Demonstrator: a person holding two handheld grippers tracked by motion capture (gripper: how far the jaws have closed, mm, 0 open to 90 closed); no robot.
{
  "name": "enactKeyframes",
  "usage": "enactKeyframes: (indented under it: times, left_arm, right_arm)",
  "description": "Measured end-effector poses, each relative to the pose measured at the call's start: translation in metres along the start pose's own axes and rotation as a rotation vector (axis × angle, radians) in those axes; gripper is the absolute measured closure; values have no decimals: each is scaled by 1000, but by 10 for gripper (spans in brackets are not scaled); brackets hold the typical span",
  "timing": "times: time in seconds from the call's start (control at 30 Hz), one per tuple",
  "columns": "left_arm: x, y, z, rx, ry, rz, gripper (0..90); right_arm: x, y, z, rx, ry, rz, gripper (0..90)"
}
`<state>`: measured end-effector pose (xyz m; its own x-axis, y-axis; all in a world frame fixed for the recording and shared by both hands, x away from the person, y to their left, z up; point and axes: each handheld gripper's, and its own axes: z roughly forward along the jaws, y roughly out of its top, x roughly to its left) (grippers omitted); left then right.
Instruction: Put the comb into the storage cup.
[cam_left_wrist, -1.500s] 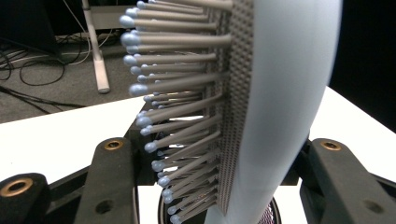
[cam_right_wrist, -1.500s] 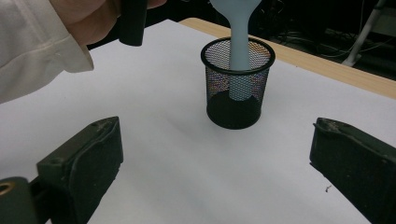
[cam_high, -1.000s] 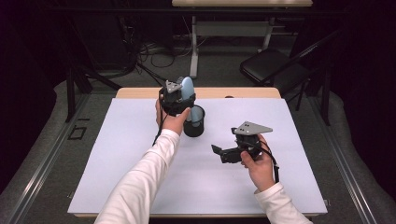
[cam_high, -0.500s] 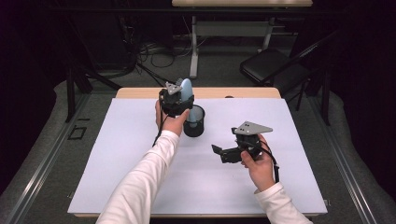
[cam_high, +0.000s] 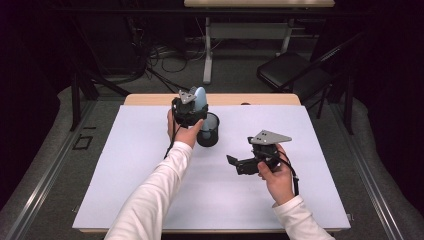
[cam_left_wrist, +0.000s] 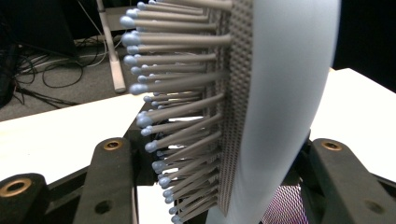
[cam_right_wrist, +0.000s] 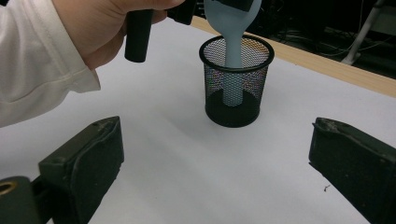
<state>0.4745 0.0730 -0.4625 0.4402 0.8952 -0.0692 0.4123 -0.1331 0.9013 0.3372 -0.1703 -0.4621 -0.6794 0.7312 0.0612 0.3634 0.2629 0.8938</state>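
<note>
Pale blue hairbrush (cam_high: 200, 100) stands upright, handle down inside the black mesh cup (cam_high: 208, 131), head sticking up above the rim. Cup sits on the white tabletop (cam_high: 125, 165) toward its far middle. In the right gripper view the handle (cam_right_wrist: 232, 70) reaches down to the cup (cam_right_wrist: 233, 88) floor.

Left hand-held gripper (cam_high: 189, 111) holds the brush head: its two black jaws pinch it from either side, one on the bristle face, one on the smooth back. In the left gripper view the brush (cam_left_wrist: 275, 107) sits between the jaws, bristles (cam_left_wrist: 177, 84) pointing left. Left hand (cam_high: 184, 132) wraps the gripper body, white sleeve (cam_high: 150, 200) behind it.

Right hand-held gripper (cam_high: 235, 162) hangs apart from the cup, near the right middle of the tabletop, jaws spread wide, holding nothing, pointed toward the cup. Right hand (cam_high: 275, 175) grips it.

Black chair (cam_high: 292, 70) on the floor beyond the tabletop.
</note>
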Motion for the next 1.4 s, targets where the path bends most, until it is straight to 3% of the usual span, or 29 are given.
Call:
enactKeyframes:
  times: [0.7,1.13,1.4]
  left_arm:
    - [-9,-2,0,-1,-19,75,470]
    - [-4,-2,-1,8,-32,10,439]
    - [-5,-1,-1,-7,-38,26,411]
  right_arm:
    - [1,0,0,1,0,-1,33]
    - [1,0,1,4,0,-2,33]
    - [1,-1,1,4,1,-3,34]
